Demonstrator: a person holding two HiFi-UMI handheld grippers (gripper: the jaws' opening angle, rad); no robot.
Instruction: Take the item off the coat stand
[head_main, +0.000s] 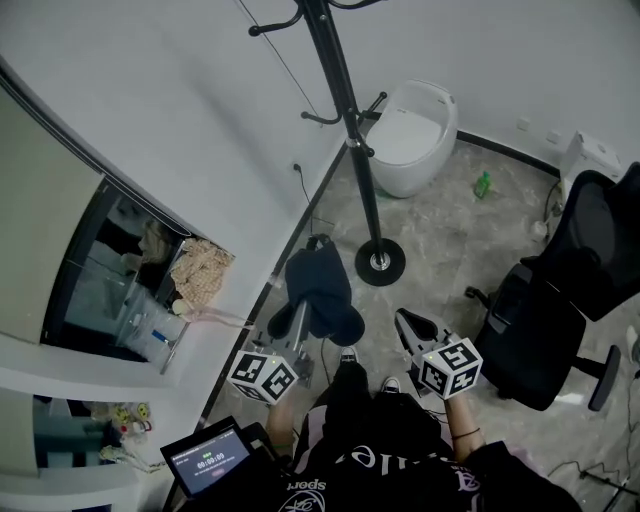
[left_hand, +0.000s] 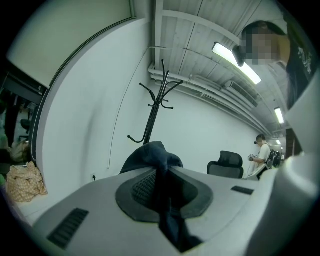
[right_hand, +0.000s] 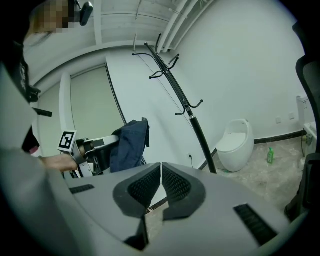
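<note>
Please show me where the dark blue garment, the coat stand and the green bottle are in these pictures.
dark blue garment (head_main: 318, 287): head view, on the middle of the bunched fabric.
coat stand (head_main: 346, 110): head view, on the black pole below the hooks.
green bottle (head_main: 483, 184): head view, on the bottle's body.

Coat stand (head_main: 345, 110): upper hooks cut off by your head view's top edge.
Dark garment (left_hand: 150, 156): pinched fold hidden inside your left tongs (left_hand: 161, 175).
Screen (head_main: 208, 460): print too small to read.
</note>
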